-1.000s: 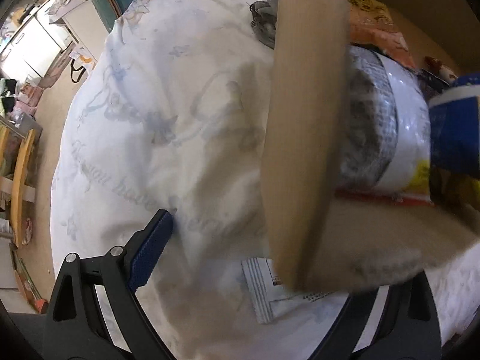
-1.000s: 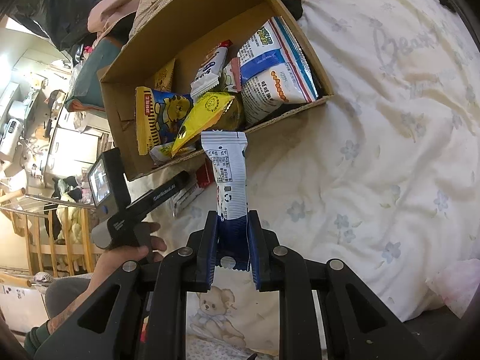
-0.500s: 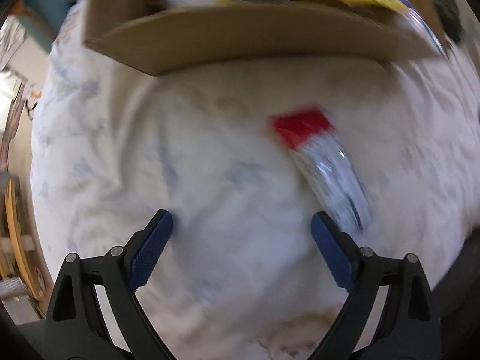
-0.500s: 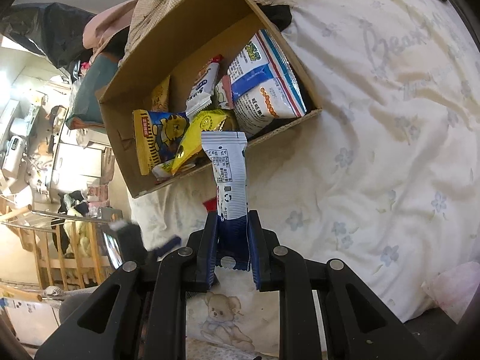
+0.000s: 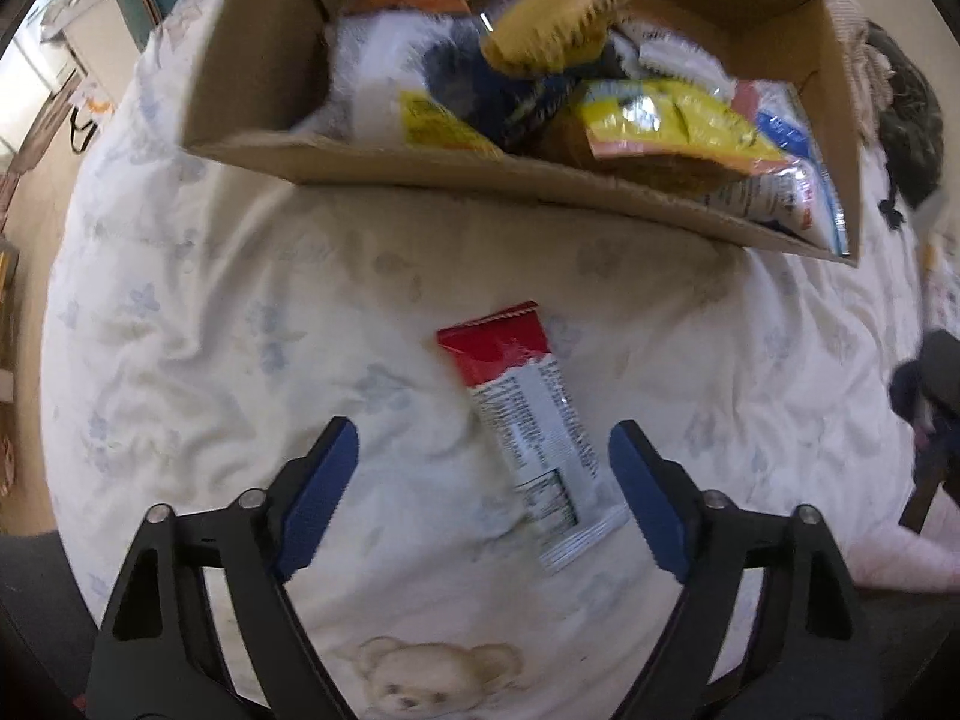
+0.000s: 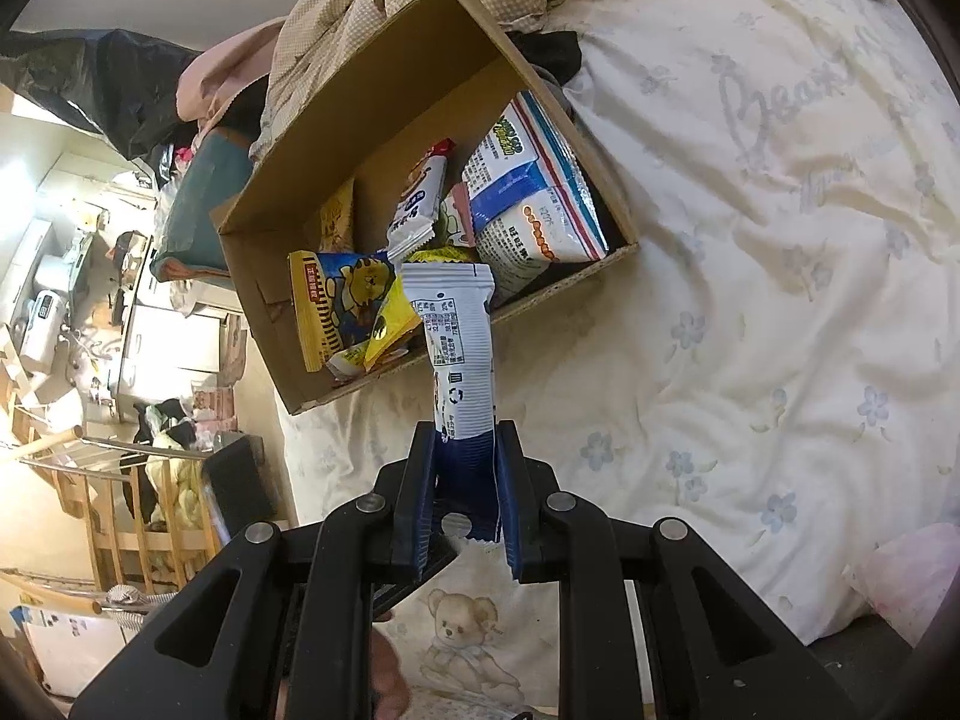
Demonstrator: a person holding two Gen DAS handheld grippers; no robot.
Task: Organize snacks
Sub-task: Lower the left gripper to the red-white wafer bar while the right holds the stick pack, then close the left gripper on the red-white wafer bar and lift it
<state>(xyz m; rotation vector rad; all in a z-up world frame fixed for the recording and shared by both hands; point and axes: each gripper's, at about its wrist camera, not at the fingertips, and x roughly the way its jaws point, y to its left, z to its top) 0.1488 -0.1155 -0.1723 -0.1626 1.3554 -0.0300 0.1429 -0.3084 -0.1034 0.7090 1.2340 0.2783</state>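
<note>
The right tool (image 6: 465, 483) is gripping the blue end of a blue-and-white snack packet (image 6: 459, 360), with both pads pressed on it, and the packet is standing up out of the tool toward the cardboard box (image 6: 591, 180). The left tool (image 5: 483, 501) is standing wide open and is holding nothing; it is hovering over a red-and-white snack packet (image 5: 528, 420) that is lying flat on the bedspread (image 5: 210, 330), just before the box front wall and slightly nearer the right finger.

In my judgement, the step in hand is to carry the held packet into the box. To do it well, the right tool should be lifting the packet's free end above the near wall first, then lowering it into a gap and opening only when the packet is inside.

The box is already quite full: a yellow bag (image 6: 336, 306) and a white-and-blue bag (image 6: 528, 210) are crowding the near side, so the packet may catch on them or on the wall. The soft, wrinkled bedspread is giving little support for the left tool's pick. A checked blanket (image 6: 420, 6) is lying behind the box.
</note>
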